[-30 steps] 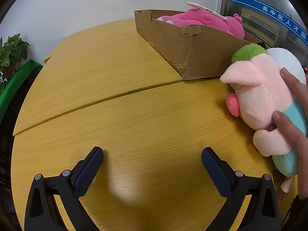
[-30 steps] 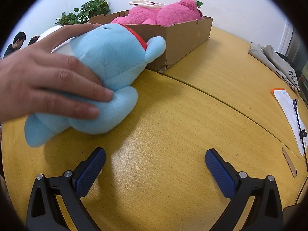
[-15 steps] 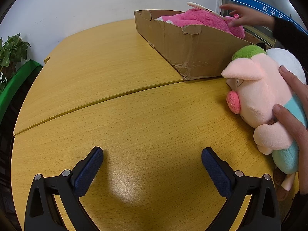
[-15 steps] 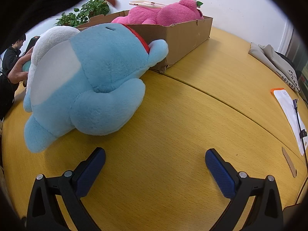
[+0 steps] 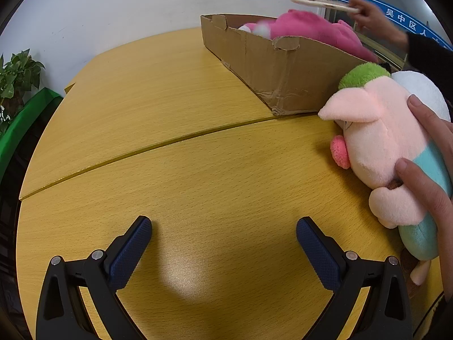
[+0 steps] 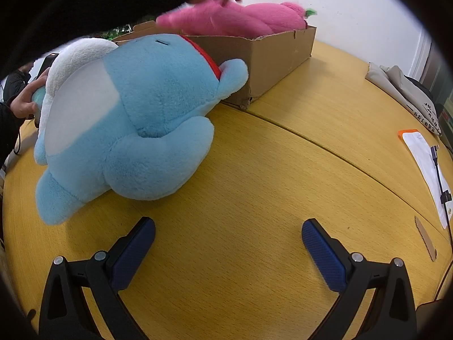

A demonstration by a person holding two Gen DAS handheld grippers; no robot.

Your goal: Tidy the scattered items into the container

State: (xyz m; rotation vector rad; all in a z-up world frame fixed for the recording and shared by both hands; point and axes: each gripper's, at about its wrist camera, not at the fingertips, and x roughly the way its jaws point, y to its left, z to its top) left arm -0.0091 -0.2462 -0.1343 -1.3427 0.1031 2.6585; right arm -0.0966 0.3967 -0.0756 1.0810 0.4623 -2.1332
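Note:
A cardboard box (image 5: 286,73) stands at the back of the yellow table and holds a pink plush bear (image 5: 311,27); both also show in the right wrist view, the box (image 6: 271,53) and the bear (image 6: 249,19). A pale pink pig plush (image 5: 382,141) lies at the right, held by a bare hand (image 5: 427,175). A large blue plush (image 6: 141,121) lies on the table left of the box. My left gripper (image 5: 223,243) is open and empty over bare table. My right gripper (image 6: 228,243) is open and empty, just right of the blue plush.
A second hand (image 5: 368,11) lifts a flat wooden piece (image 5: 322,1) above the box. A potted plant (image 5: 17,76) stands at the far left. A folded cloth (image 6: 402,90), a white paper with a cable (image 6: 427,164) and a cardboard strip (image 6: 424,238) lie at the table's right.
A hand let go of the blue plush and reached over the box, lifting the flat wooden piece off the pink bear. Both grippers have stayed still and open.

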